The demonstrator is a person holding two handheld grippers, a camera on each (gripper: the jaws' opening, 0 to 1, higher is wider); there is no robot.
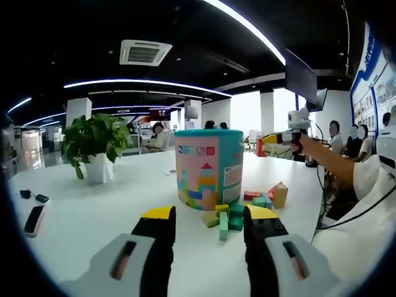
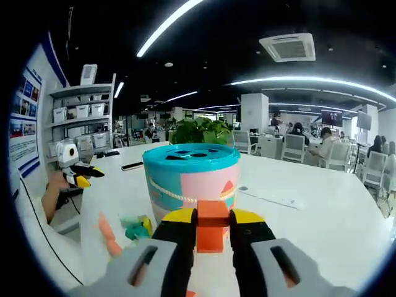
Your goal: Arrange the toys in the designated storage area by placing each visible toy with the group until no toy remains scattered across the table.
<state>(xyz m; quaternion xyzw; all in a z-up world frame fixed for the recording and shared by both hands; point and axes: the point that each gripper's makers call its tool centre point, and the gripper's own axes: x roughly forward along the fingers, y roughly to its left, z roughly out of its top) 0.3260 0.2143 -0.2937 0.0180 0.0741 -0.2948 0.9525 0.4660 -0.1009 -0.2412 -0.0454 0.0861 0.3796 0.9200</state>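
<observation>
Right gripper (image 2: pixel 212 230) clamps an orange block (image 2: pixel 211 226) just before the tub (image 2: pixel 191 179). Left gripper (image 1: pixel 207 226) gapes empty. Several blocks (image 1: pixel 235 213) lie beside the tub; work appears unfinished.

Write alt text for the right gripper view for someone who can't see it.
The right hand-held gripper holds an orange block in front of a teal-lidded toy bucket on a white table. Loose blocks lie to the bucket's left, with the other hand-held gripper beyond them.
</observation>
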